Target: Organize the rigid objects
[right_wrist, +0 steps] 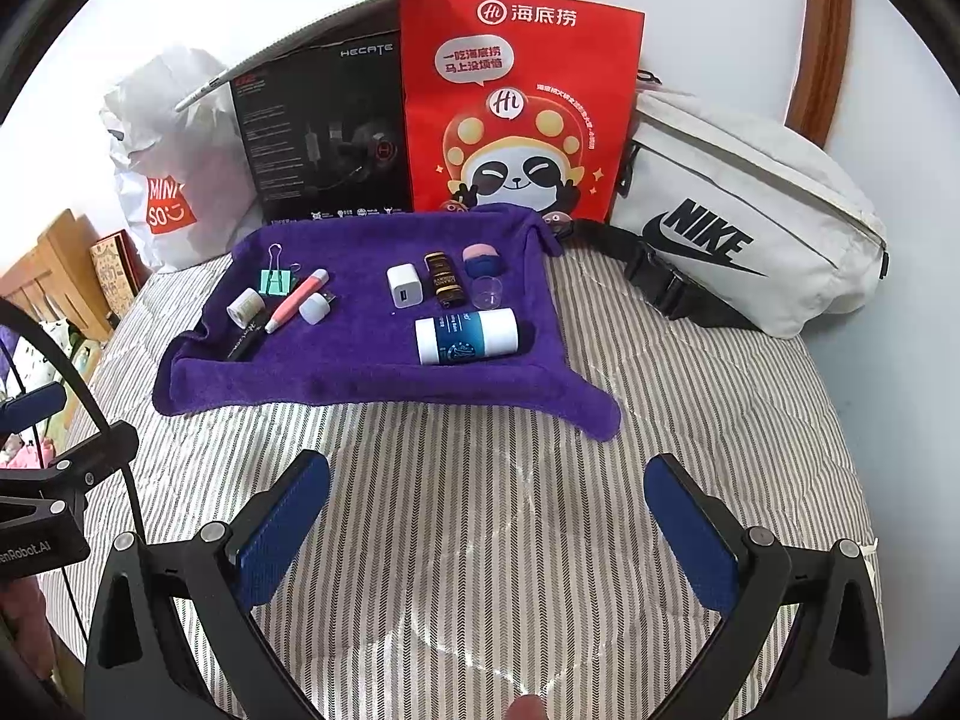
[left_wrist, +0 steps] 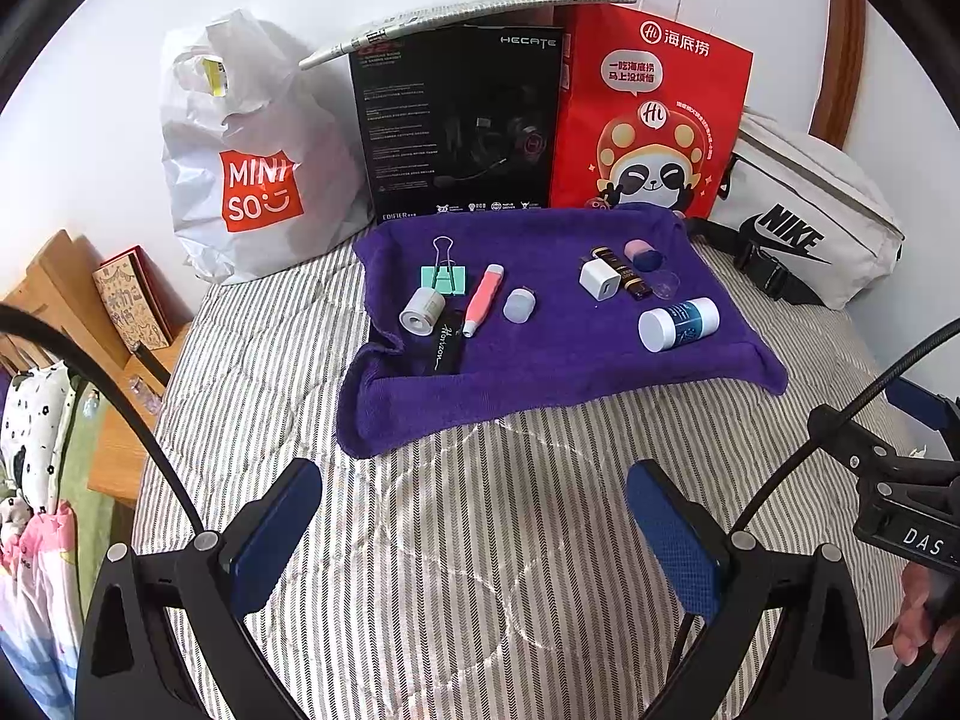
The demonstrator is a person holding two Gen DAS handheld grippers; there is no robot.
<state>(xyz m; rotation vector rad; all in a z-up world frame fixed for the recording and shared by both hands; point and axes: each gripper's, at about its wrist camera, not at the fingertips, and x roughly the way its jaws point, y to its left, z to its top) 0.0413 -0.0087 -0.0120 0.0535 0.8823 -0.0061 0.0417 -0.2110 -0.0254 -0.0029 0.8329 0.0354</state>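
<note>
A purple towel (left_wrist: 540,372) (right_wrist: 372,372) lies on the striped bed with small items on it. On its left part sit a green binder clip (left_wrist: 444,277) (right_wrist: 275,281), a pink pen-like stick (left_wrist: 483,299) (right_wrist: 297,299), a beige roll (left_wrist: 422,312) (right_wrist: 246,306) and a grey cap (left_wrist: 519,305) (right_wrist: 316,307). To the right lie a white charger (left_wrist: 600,279) (right_wrist: 403,285), a dark tube (left_wrist: 624,273) (right_wrist: 443,279), a pink-and-blue item (left_wrist: 643,253) (right_wrist: 482,259), a clear cap (left_wrist: 665,283) (right_wrist: 487,291) and a white-and-blue bottle (left_wrist: 678,324) (right_wrist: 467,336). My left gripper (left_wrist: 474,474) and right gripper (right_wrist: 487,471) hover open over the bed, short of the towel.
Behind the towel stand a white plastic bag (left_wrist: 252,156), a black headset box (left_wrist: 462,126) and a red paper bag (left_wrist: 648,114). A white waist bag (right_wrist: 744,210) lies at the right. A wooden nightstand (left_wrist: 114,348) with a book sits off the bed's left edge.
</note>
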